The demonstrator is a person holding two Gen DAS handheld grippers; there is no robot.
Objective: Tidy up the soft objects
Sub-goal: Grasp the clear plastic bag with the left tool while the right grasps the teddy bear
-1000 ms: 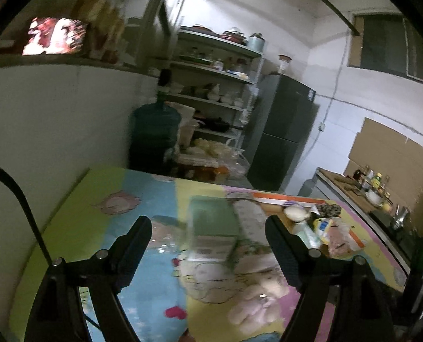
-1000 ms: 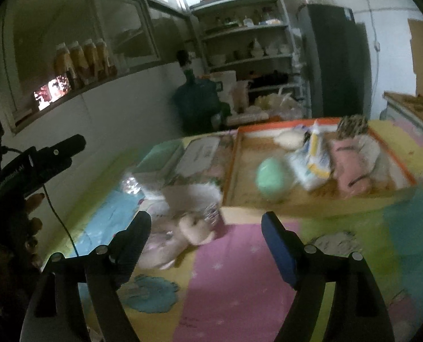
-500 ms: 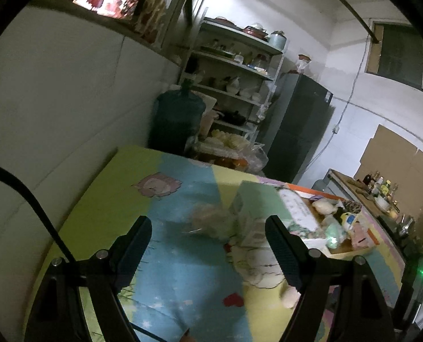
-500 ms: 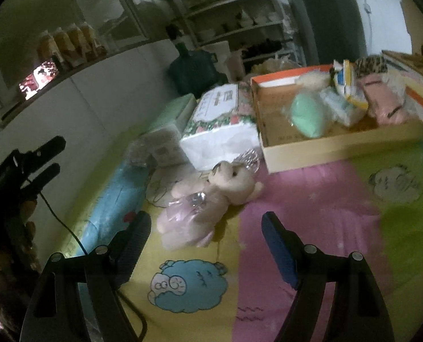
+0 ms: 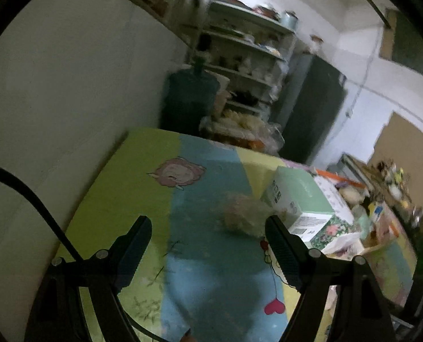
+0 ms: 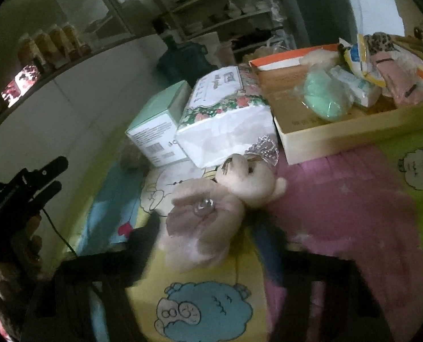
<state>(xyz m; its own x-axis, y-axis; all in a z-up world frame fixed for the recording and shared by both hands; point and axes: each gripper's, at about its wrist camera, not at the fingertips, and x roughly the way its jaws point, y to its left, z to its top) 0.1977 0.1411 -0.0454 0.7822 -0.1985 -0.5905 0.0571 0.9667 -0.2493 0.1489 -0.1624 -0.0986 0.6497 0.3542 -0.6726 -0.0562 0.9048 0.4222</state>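
Observation:
A beige teddy bear [image 6: 225, 199] in a pink dress, with a small tiara, lies on the colourful mat. My right gripper [image 6: 208, 236] straddles its lower body and the jaws are closing. The left finger [image 6: 145, 236] touches the dress; the blurred right finger [image 6: 268, 242] stands a shadow's width off it. My left gripper [image 5: 208, 242] is open over the blue stripe of the mat with nothing between its fingers. A fluffy beige ball [image 5: 245, 213] lies just ahead, near its right fingertip. In the right wrist view a hand holds the left gripper [image 6: 37, 182] at the left edge.
A shallow cardboard tray [image 6: 339, 136] with an orange rim holds a green soft item [image 6: 325, 99], tissue packs and a pink item. A green box [image 6: 157, 122] and a floral tissue pack [image 6: 225, 114] lie beside it. A wall borders the mat on the left.
My right gripper has come down over the teddy bear and its jaws have narrowed around the body. The left gripper has sunk and moved in; the fluffy ball is now close to its right finger.

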